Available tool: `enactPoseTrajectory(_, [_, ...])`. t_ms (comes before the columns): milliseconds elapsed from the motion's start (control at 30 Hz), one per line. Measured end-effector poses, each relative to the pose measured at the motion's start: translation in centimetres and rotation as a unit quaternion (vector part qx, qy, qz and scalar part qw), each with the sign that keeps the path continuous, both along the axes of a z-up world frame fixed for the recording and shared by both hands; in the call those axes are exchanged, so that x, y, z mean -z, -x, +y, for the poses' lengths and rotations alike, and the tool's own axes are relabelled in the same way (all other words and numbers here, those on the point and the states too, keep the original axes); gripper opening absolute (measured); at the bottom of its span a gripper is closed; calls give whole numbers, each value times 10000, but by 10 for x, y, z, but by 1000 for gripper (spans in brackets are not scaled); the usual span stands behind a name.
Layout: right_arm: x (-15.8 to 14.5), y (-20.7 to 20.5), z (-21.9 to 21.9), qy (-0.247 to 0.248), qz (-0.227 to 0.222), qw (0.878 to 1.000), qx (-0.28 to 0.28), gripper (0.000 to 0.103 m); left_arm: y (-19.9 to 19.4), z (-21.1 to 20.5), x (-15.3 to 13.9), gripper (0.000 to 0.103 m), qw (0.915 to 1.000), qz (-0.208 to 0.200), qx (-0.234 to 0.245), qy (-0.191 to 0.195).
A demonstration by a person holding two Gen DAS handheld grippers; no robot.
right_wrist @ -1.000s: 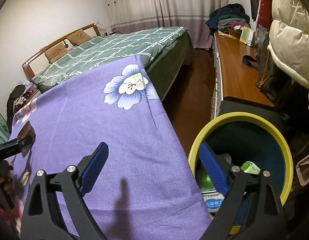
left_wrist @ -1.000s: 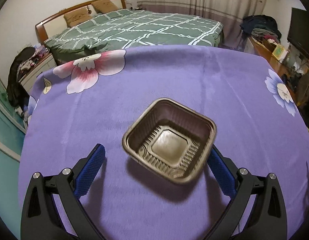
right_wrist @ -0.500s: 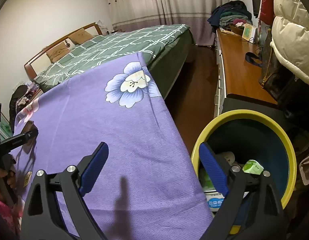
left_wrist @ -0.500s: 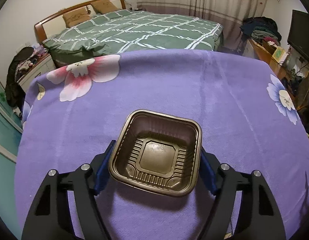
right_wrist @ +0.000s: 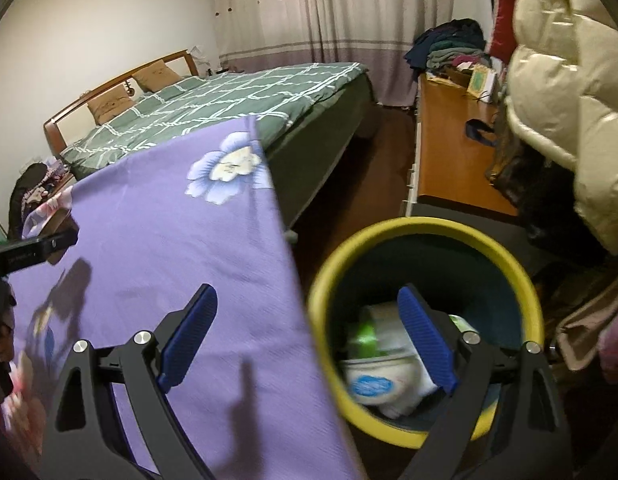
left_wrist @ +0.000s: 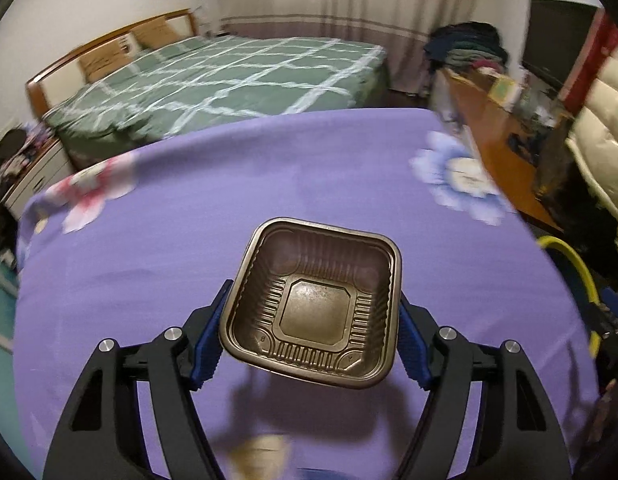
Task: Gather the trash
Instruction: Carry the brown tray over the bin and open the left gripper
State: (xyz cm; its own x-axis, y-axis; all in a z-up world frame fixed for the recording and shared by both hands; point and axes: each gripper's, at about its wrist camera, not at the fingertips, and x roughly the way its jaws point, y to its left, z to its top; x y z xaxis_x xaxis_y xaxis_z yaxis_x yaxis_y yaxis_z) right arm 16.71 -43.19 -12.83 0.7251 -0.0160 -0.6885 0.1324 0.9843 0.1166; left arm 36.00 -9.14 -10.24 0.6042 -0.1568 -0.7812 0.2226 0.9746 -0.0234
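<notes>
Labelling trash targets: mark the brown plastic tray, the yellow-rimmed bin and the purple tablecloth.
brown plastic tray [left_wrist: 315, 312], left wrist view, on its flat inner bottom.
yellow-rimmed bin [right_wrist: 423, 226], right wrist view, on the far rim.
purple tablecloth [left_wrist: 237, 184], left wrist view, on bare cloth beyond the tray.

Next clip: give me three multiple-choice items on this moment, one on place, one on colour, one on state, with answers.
1. Where does the bin stand?
A. On the bed
B. On the floor beside the purple cloth's edge
C. On the wooden counter

2. What colour is the bin's rim?
A. Yellow
B. Red
C. White

3. What is the left gripper doing?
A. Gaping with nothing between its jaws
B. Gripping a bottle
C. Gripping the brown tray

Answers:
1 B: the right wrist view shows it down past the cloth's edge.
2 A: a yellow ring tops the dark inside.
3 C: the blue pads press the tray's two sides, and its shadow on the cloth suggests it is lifted.
</notes>
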Motion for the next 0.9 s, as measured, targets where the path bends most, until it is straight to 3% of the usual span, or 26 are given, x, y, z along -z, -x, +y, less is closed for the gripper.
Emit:
enactPoseTrajectory(233, [-3,42,-56,98,-33,9993,359,87,28,-108,-7,72,9964,25,838,97])
enactPoseTrajectory(467, [0,86,-102,186,-27,9975,683,87,54,-222,0,72,9859,140,1665,9])
enactPoseTrajectory(733, [8,126,-138,138,-53,9943,1056,87,72,-310,17,72,9732,398,2261,-111])
enactPoseTrajectory(900, [14,141,-153,12,-55,9922,1246,87,73,-345,30,72,9677,546,2450,-238])
